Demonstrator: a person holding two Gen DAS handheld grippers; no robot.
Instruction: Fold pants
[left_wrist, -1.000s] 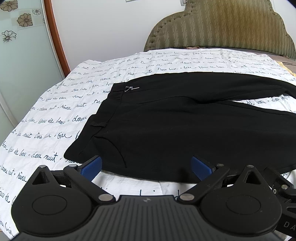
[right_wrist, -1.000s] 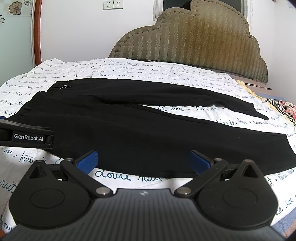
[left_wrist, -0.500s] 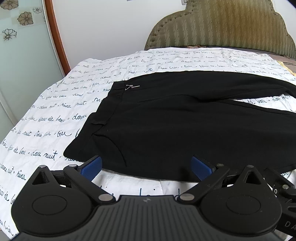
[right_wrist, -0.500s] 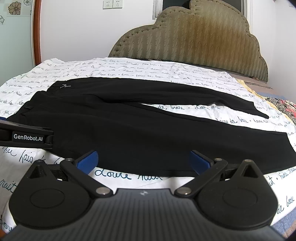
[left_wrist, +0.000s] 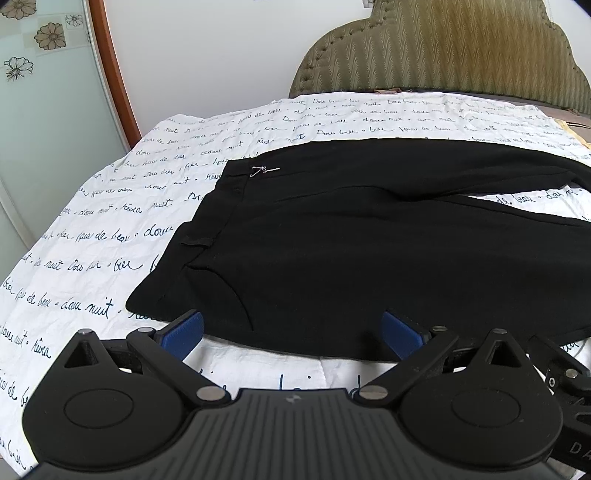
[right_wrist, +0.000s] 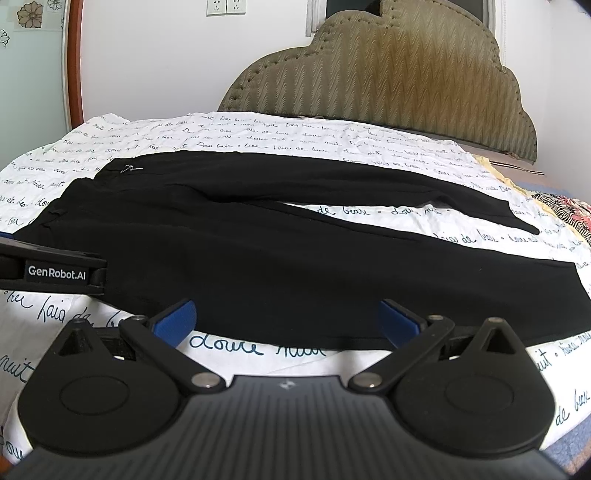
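Black pants (left_wrist: 369, 251) lie flat on the bed, waistband to the left with a small metal clasp (left_wrist: 264, 170), both legs stretching right and spread apart. They also show in the right wrist view (right_wrist: 258, 251). My left gripper (left_wrist: 291, 328) is open and empty, hovering at the near edge of the pants by the waist and hip. My right gripper (right_wrist: 286, 319) is open and empty at the near edge of the closer leg. The left gripper's body (right_wrist: 51, 269) shows at the left of the right wrist view.
The bed has a white sheet with dark script writing (left_wrist: 110, 229). An olive padded headboard (right_wrist: 388, 81) stands at the back. A glass door with a wooden frame (left_wrist: 107, 66) is to the left. A patterned cloth (right_wrist: 565, 210) lies at the far right.
Both views have shifted only slightly; the grippers stay open and the pants have not moved.
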